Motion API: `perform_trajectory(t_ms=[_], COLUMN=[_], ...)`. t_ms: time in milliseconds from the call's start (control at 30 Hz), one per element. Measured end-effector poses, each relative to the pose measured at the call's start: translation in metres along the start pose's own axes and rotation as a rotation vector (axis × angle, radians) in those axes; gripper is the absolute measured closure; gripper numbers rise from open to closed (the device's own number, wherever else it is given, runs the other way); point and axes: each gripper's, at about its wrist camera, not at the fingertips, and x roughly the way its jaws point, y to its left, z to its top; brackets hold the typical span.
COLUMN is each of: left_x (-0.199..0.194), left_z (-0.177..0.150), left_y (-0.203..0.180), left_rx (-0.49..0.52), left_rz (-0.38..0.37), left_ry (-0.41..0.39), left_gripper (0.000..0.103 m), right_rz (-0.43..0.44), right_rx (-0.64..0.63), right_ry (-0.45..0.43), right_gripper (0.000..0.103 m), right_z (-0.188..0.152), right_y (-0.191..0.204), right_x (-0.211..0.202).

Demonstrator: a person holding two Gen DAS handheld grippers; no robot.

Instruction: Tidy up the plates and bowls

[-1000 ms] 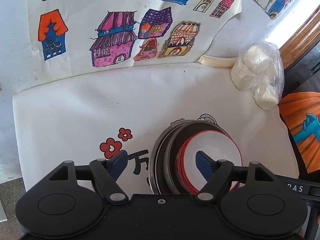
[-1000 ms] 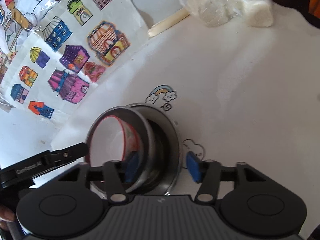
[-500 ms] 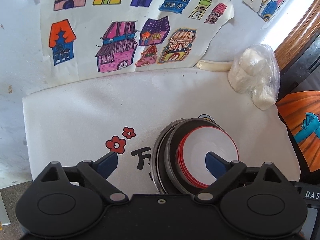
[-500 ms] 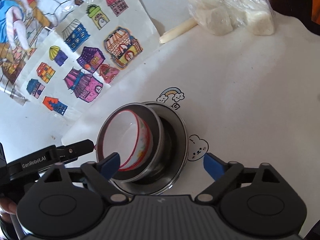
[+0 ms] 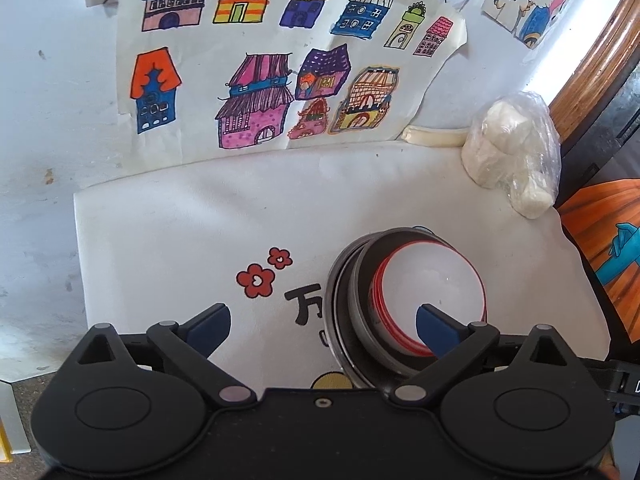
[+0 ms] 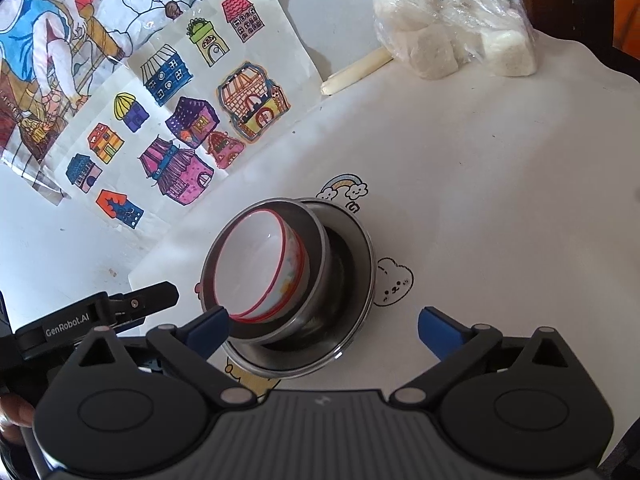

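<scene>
We see red-rimmed white bowl (image 6: 256, 268) nested, tilted, in steel bowl (image 6: 320, 264), itself in wider steel dish (image 6: 360, 280) on white mat (image 6: 500, 200) atop desk. Stack looks done; no other dishes in view. Left claw (image 5: 322, 322) & right claw (image 6: 322, 324) both spread wide, grasping nothing.

A sheet of house drawings (image 5: 280, 64) is lying beside a white mat (image 5: 200, 220); a plastic-wrapped white lump (image 5: 512, 156) is sitting near its corner.
</scene>
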Motion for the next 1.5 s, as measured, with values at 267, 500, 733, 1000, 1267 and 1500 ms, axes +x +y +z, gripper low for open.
perform_trajectory(t_ms=[267, 500, 733, 1000, 1267, 1500], left_x=[-0.013, -0.019, -0.024, -0.034, -0.038, -0.04], left_z=[-0.014, -0.029, -0.039, -0.052, -0.066, -0.08], left_y=[0.001, 0.006, 0.01, 0.01, 0.007, 0.007], left_rx=[0.009, 0.019, 0.023, 0.042, 0.075, 0.091], left_rz=[-0.003, -0.007, 0.003, 0.013, 0.029, 0.041], left_ry=[-0.015, -0.011, -0.027, -0.056, -0.091, -0.161], left_gripper=[0.002, 0.002, 0.002, 0.002, 0.002, 0.001], right_rz=[-0.008, -0.006, -0.013, -0.006, -0.013, 0.001], right_rx=[-0.021, -0.044, -0.062, -0.073, -0.091, -0.11], right_ry=[-0.016, -0.014, -0.014, -0.009, -0.052, -0.147], right_gripper=[0.0, 0.0, 0.0, 0.0, 0.0, 0.0], right_z=[-0.014, -0.027, -0.036, -0.05, -0.068, -0.085], right_y=[0.006, 0.01, 0.014, 0.017, 0.016, 0.014], right_x=[-0.014, -0.022, -0.026, -0.03, -0.032, -0.034])
